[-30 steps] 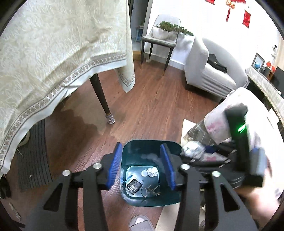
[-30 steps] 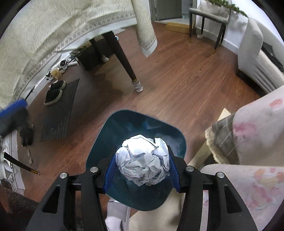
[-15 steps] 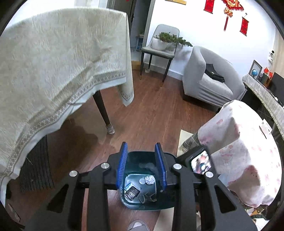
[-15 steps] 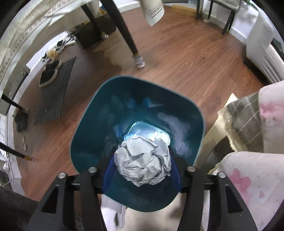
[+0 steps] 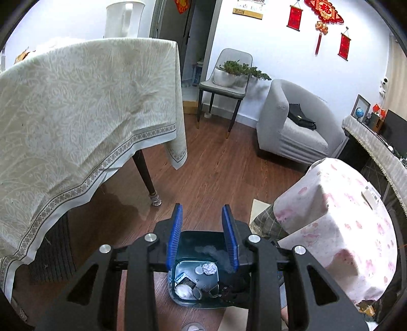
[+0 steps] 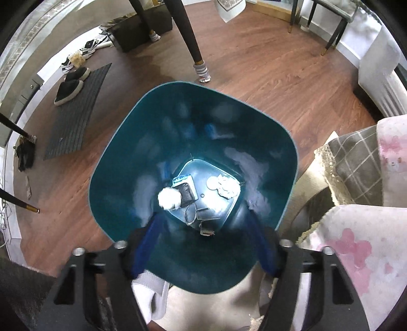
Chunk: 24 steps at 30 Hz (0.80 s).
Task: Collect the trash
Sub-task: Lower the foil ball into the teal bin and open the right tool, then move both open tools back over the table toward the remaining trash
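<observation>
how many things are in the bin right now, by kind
crumpled white paper balls: 2
flat dark packet with blue-and-white edge: 1
small round pale disc: 1
thin wire loop: 1
total: 5 clearly visible inside the teal plastic bin

Cream patterned tablecloth point(image 5: 76, 114) filling nine to eleven o'clock, draped over a dark-legged bench point(image 5: 145, 175). Grey chair point(image 5: 223, 86) at twelve o'clock, carrying a potted plant point(image 5: 236, 72). Grey armchair point(image 5: 292, 127) at two o'clock with a black item on its seat. Red hangings point(image 5: 323, 15) high on the white wall. Pink-flowered cover point(image 5: 343, 224) at four o'clock. Dark slippers point(image 6: 70, 86) on a ribbed mat point(image 6: 73, 114) at ten o'clock. Brown wood floor point(image 5: 216, 173) throughout.
</observation>
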Each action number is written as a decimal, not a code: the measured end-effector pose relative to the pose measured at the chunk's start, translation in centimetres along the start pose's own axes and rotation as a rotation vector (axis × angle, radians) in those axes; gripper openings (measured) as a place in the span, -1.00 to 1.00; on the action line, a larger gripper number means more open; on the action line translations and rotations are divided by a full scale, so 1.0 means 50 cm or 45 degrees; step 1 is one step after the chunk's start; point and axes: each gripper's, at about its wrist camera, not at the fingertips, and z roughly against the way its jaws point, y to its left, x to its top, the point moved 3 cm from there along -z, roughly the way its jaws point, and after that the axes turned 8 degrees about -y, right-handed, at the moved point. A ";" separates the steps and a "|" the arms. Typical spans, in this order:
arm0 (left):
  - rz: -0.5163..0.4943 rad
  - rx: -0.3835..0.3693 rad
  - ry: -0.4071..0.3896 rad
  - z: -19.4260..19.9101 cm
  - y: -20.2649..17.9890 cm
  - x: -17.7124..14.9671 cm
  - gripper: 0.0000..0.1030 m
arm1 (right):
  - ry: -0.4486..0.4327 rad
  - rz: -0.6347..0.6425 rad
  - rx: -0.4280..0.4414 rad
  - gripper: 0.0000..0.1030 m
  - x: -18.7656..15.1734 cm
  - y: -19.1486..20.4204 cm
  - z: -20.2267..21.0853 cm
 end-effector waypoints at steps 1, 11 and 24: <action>0.000 -0.002 -0.003 0.001 -0.002 0.002 -0.31 | -0.020 0.005 0.000 0.21 0.003 -0.001 0.015; -0.011 -0.013 -0.039 0.009 -0.031 0.028 -0.19 | -0.235 0.005 0.012 -0.02 0.034 -0.026 0.161; -0.044 -0.035 -0.060 0.003 -0.095 0.047 -0.11 | -0.456 -0.057 -0.018 -0.03 0.048 -0.097 0.337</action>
